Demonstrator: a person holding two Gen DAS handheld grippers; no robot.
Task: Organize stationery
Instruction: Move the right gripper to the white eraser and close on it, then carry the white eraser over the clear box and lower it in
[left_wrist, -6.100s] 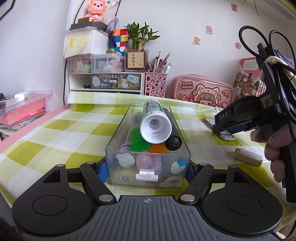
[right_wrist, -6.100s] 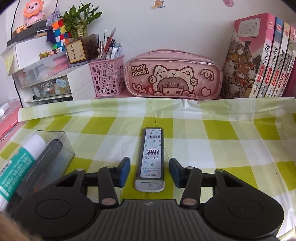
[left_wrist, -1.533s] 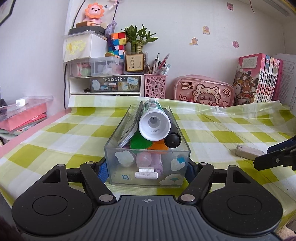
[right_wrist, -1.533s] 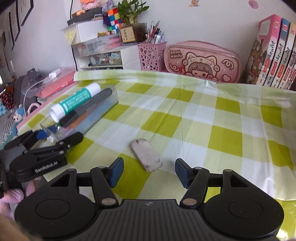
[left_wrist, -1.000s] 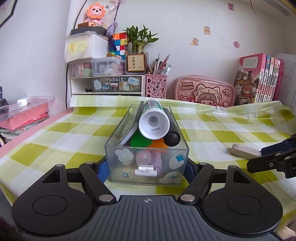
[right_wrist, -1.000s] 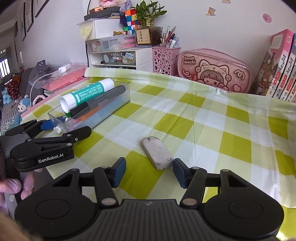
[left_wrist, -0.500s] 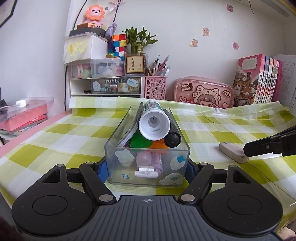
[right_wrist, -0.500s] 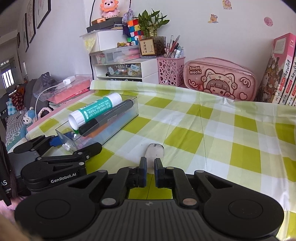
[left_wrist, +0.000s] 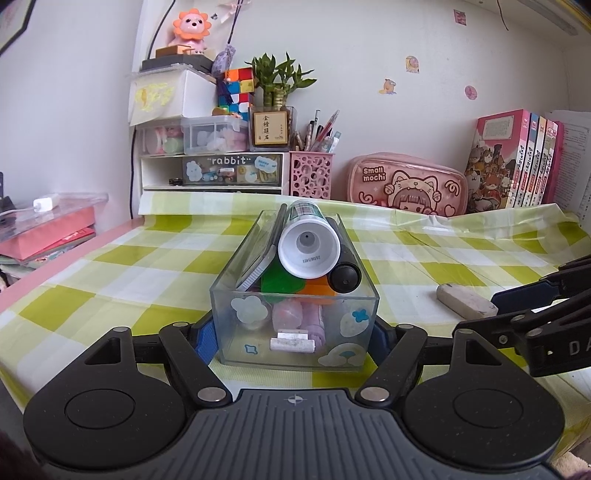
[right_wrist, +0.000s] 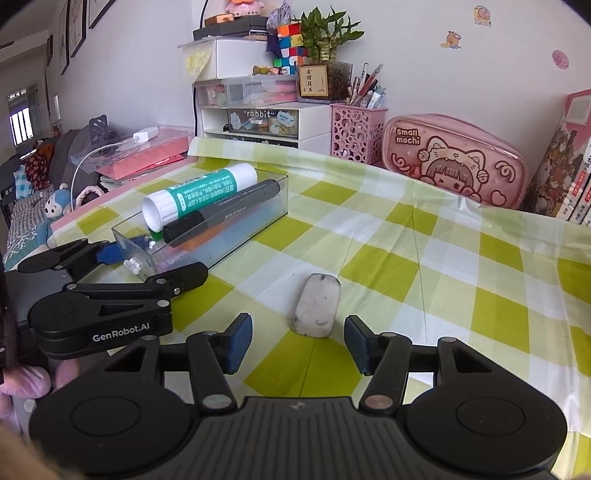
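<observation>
My left gripper (left_wrist: 293, 341) is shut on the near end of a clear plastic organizer box (left_wrist: 293, 332) on the checked tablecloth. The box holds a white-and-green glue stick (left_wrist: 308, 251), a black marker (left_wrist: 344, 278) and several small items. The box (right_wrist: 236, 236) and glue stick (right_wrist: 199, 195) also show in the right wrist view, with the left gripper's fingers (right_wrist: 107, 254) around the box. A dirty white eraser (right_wrist: 317, 304) lies flat on the cloth, also seen in the left wrist view (left_wrist: 466, 300). My right gripper (right_wrist: 298, 345) is open, its pads just short of the eraser's near end.
At the back stand a pink pencil case (right_wrist: 456, 160), a pink pen holder (right_wrist: 356, 133), white drawers labelled "rabbit" (right_wrist: 264, 122) and books (left_wrist: 517, 158). A stack with a charger (right_wrist: 144, 147) lies left. The table's front edge is close under both grippers.
My right gripper was shut half a second ago and is now open, pads either side of the eraser's near end. The left gripper still holds the box.
</observation>
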